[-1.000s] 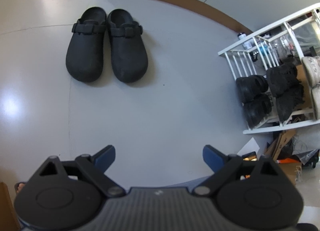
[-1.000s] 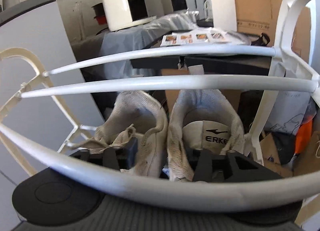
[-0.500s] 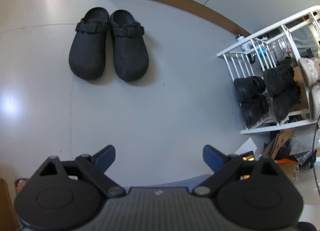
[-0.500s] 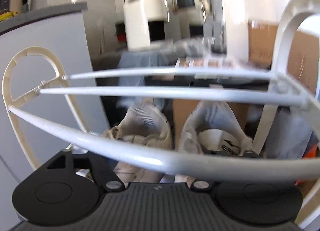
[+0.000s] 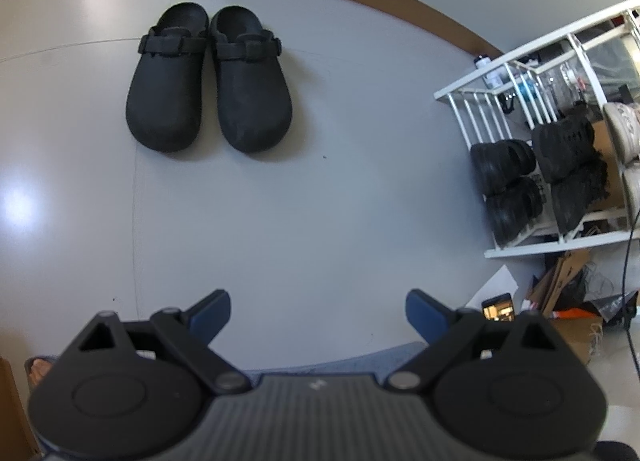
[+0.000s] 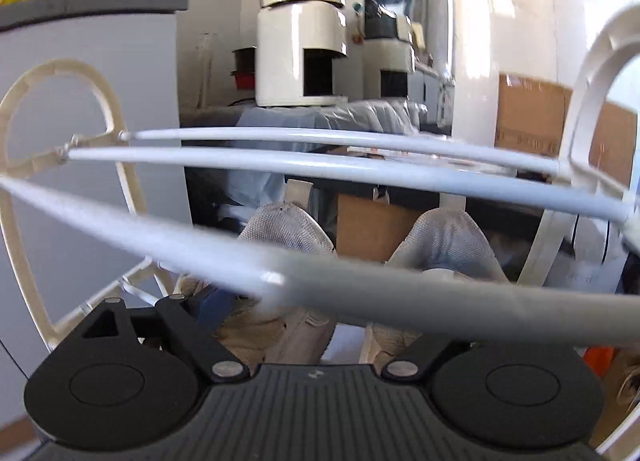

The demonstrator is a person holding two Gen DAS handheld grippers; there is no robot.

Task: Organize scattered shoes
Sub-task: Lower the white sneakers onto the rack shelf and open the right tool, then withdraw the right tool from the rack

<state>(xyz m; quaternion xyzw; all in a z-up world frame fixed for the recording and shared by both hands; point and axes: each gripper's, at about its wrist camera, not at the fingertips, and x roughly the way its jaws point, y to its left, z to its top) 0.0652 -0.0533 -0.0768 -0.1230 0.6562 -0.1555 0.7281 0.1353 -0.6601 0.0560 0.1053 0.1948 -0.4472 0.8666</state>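
Grey floor lies under our empty, wide-open left gripper (image 5: 318,311), black clogs (image 5: 208,81) ahead. Our right gripper (image 6: 320,317) has just opened, releasing white mesh sneakers (image 6: 288,237) between its jaws; white rack rails (image 6: 360,171) cross in front.

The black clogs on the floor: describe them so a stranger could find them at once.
Start at the white shoe rack on the right of the left wrist view, then look left across the bare grey floor. The pair of black strapped clogs stands there side by side, the only shoes not on the rack.
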